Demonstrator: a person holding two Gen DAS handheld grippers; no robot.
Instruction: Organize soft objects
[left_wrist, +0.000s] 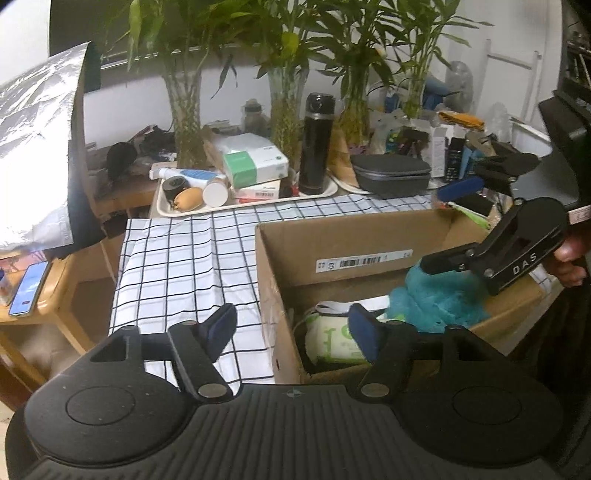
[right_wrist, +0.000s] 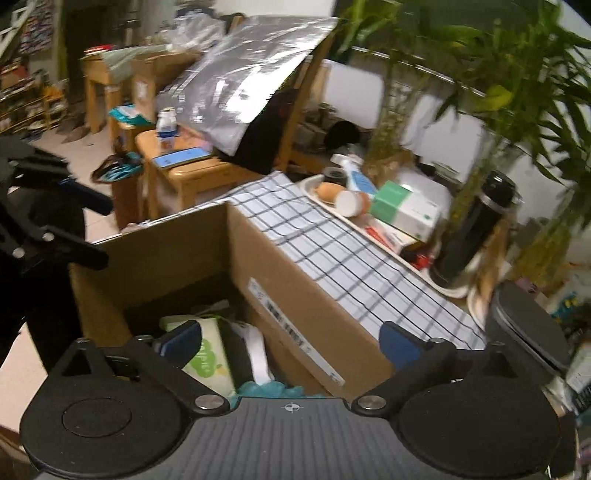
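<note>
We hover both tongs, jaws apart, empty, over cardboard box (left_wrist: 369, 236) on desk (left_wrist: 184, 266); teal plush (left_wrist: 436, 299) inside, just below right tongs (right_wrist: 291, 341); left tongs (left_wrist: 291, 330) further left, nearer tissue pack (left_wrist: 328, 339)

My left gripper (left_wrist: 293, 328) hangs open over the cardboard box (left_wrist: 280, 266); inside lie a tissue pack (left_wrist: 328, 341) and teal plush toy (left_wrist: 436, 299), my right gripper (left_wrist: 456, 221) above.

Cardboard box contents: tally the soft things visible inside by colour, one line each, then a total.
Teal fluffy plush toy: 1
White-and-green soft tissue pack: 1
Total visible in the brown cardboard box: 2; anything deeper is hidden.
</note>
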